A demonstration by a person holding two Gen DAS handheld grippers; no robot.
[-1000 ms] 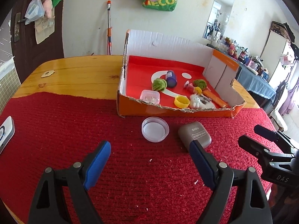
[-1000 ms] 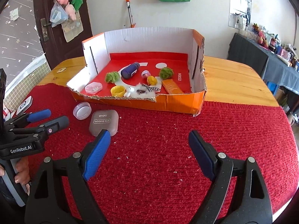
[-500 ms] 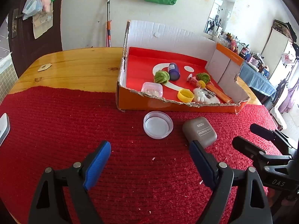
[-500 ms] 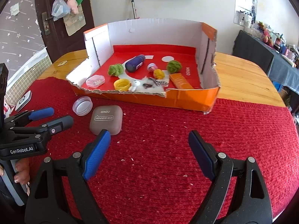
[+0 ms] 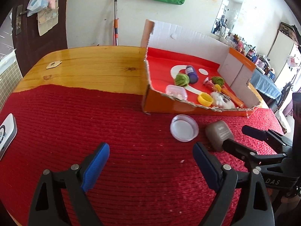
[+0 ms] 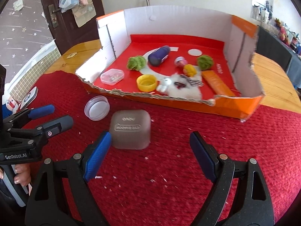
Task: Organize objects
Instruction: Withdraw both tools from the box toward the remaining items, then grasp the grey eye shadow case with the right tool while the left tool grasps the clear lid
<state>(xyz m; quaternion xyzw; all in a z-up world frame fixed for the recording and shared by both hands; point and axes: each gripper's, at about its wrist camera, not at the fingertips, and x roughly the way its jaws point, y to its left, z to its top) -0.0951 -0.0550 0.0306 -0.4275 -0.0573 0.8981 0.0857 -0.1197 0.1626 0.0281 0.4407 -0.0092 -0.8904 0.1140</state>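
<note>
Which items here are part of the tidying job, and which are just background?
Job:
- grey square eyeshadow case
- clear round plastic lid
- orange cardboard box

Lying about:
- white phone-like device
- small tag on wooden table

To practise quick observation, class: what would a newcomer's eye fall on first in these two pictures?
First, the torn orange cardboard box at the back of the red cloth, holding small things such as a purple bottle, a yellow cap and a white plush toy. Next, the grey case and round clear lid lying on the cloth before it, near the open blue-padded fingers.
</note>
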